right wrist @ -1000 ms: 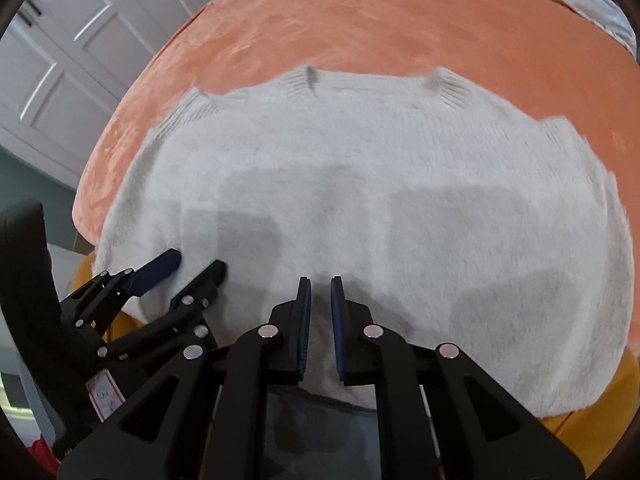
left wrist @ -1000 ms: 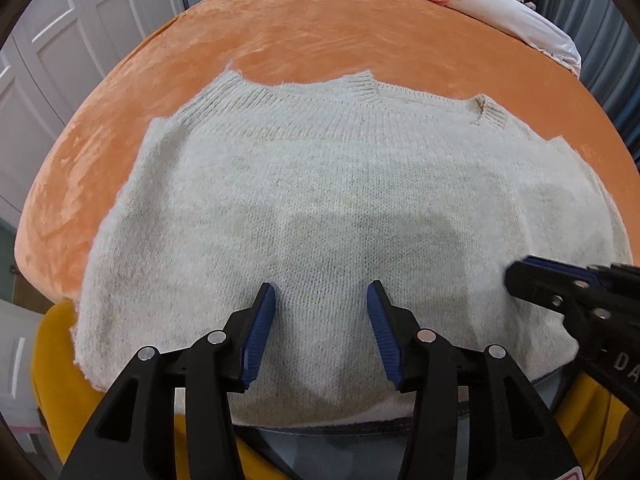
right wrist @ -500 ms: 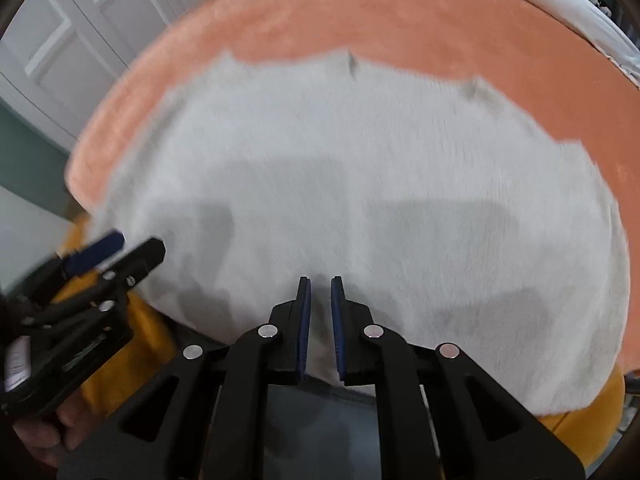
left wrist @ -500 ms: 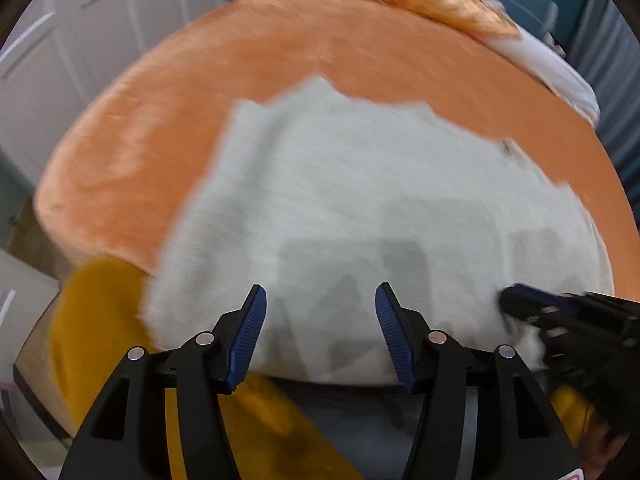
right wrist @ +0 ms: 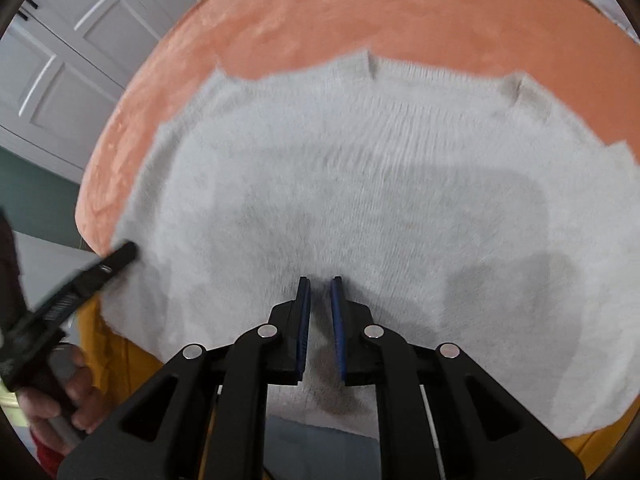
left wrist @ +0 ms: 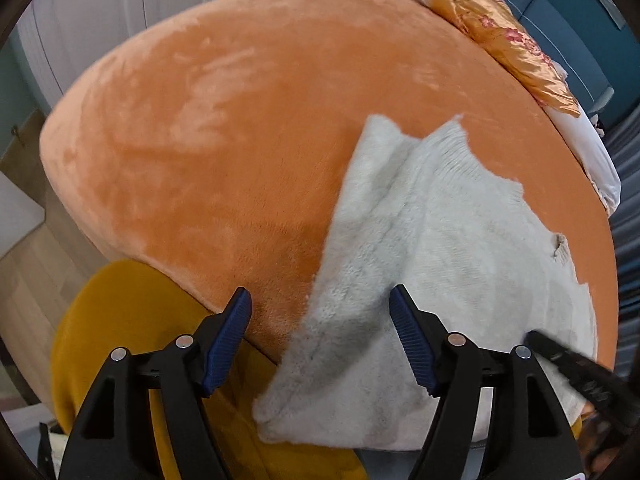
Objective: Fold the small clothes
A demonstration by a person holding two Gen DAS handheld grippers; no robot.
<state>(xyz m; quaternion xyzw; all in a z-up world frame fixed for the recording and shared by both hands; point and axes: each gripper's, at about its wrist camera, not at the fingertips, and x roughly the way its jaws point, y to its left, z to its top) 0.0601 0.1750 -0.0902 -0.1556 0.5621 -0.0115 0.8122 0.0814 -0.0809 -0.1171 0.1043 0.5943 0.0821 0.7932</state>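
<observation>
A cream knitted sweater [right wrist: 380, 208] lies flat on the orange plush bed cover [right wrist: 360, 20], neckline away from me. In the left wrist view the sweater [left wrist: 440, 264] fills the lower right. My left gripper [left wrist: 320, 336] is open, its jaws straddling the sweater's left edge near the hem, holding nothing. It also shows in the right wrist view [right wrist: 116, 258] at the sweater's left edge. My right gripper [right wrist: 319, 304] has its jaws nearly together above the sweater's hem at the middle; no cloth shows between them. Its tip shows in the left wrist view [left wrist: 568, 360] at lower right.
The orange bed cover [left wrist: 224, 128] has a rounded near edge with a mustard-yellow cloth [left wrist: 120, 320] hanging below it. A gold satin pillow [left wrist: 504, 40] and white bedding lie at the far end. White wardrobe doors [right wrist: 72, 40] stand on the left.
My left gripper has swung left, from over the sweater's middle hem to its left edge, staying open. My right gripper has stayed near the hem's middle with jaws nearly together.
</observation>
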